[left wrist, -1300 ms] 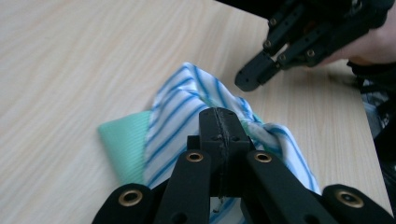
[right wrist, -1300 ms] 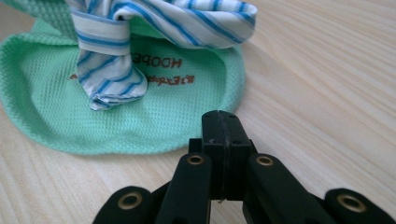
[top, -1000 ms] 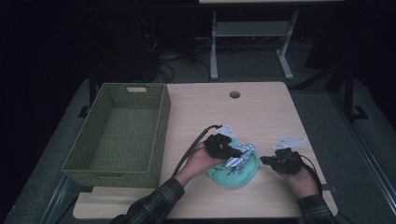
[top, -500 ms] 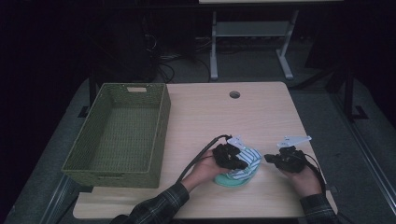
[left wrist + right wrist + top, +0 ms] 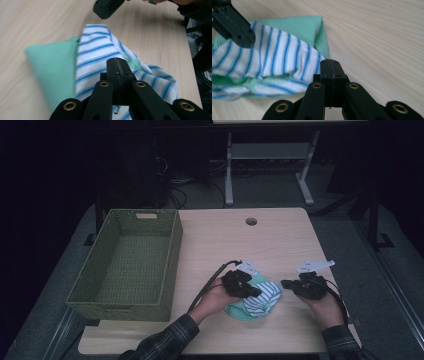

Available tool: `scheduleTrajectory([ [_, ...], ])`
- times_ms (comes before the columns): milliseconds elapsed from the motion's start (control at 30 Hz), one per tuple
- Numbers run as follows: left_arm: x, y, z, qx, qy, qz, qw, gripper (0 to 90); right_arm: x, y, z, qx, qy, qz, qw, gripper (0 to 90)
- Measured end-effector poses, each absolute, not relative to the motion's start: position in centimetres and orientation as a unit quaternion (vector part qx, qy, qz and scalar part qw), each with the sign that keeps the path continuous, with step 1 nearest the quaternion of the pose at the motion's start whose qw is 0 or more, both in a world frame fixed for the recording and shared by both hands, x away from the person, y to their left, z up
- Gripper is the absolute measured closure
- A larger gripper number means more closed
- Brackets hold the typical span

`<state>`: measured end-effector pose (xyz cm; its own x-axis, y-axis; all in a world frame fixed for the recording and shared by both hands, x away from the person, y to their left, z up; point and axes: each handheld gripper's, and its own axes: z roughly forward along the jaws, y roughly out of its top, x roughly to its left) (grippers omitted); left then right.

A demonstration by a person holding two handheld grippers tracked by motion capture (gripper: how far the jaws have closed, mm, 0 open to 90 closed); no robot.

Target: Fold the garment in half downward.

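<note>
Cloth [image 5: 260,300] between left gripper [image 5: 255,291], right gripper [image 5: 286,283].

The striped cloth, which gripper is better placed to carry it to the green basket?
Probably the left gripper: it sits over the striped cloth on the basket side; the right gripper is beside it, farther away.

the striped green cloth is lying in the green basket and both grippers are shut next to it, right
Not quite: the striped green cloth lies on the table, not in the green basket. The high view shows this. The left gripper and right gripper are indeed shut beside it.
</note>
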<state>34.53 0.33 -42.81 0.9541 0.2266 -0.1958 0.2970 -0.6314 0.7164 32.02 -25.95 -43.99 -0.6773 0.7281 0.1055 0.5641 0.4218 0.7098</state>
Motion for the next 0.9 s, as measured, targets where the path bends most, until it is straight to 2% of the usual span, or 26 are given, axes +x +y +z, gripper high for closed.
scheduleTrajectory([
  [533,34.1,5.2,-42.0,0.899,0.189,-0.018,0.396,89.4,34.9,-21.5,-42.8,0.337,0.844,0.407,0.095,89.9],
  [900,34.3,5.2,-43.2,0.906,0.199,-0.023,0.372,89.4,36.0,-17.7,-43.7,0.312,0.86,0.396,0.078,89.9],
])
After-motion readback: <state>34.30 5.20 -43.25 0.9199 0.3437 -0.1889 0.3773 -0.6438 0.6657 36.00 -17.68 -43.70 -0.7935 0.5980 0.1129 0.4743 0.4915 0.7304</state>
